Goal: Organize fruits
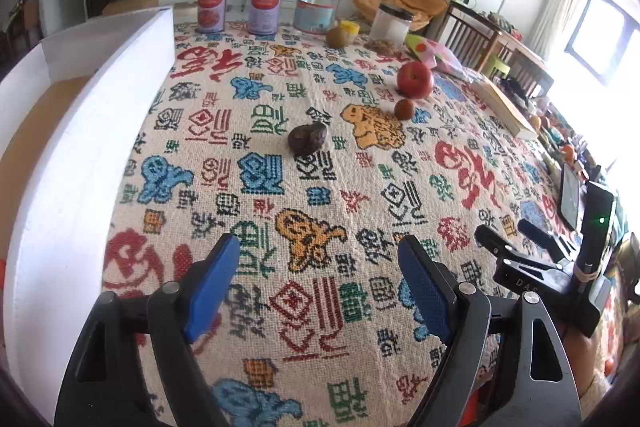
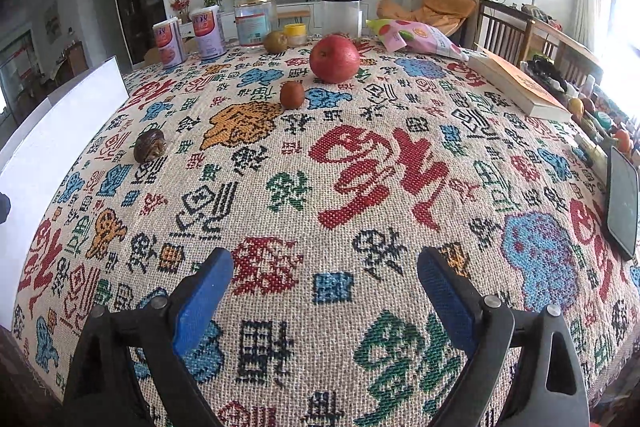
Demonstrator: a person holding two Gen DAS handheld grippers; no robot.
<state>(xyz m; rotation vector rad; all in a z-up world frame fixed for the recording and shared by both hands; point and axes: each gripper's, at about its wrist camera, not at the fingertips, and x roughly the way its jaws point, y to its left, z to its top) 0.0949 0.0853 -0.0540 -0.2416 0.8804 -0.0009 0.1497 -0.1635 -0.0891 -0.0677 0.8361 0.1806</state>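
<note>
We see the apple (image 2: 334, 59) on the tablecloth (image 2: 360, 187): the small fruit (image 2: 291, 94) just before it to the left, the kiwi (image 2: 275, 41) behind it, the wrinkled fruit (image 2: 149, 146) far left, the book (image 2: 520, 87) right.

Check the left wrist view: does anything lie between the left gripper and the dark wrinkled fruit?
Nothing: only bare patterned tablecloth lies between the open left gripper and the dark wrinkled fruit, seen in the left wrist view.

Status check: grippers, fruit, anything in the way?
Left gripper and right gripper open, empty. Apple and small fruits loose on tablecloth. Path clear.
</note>
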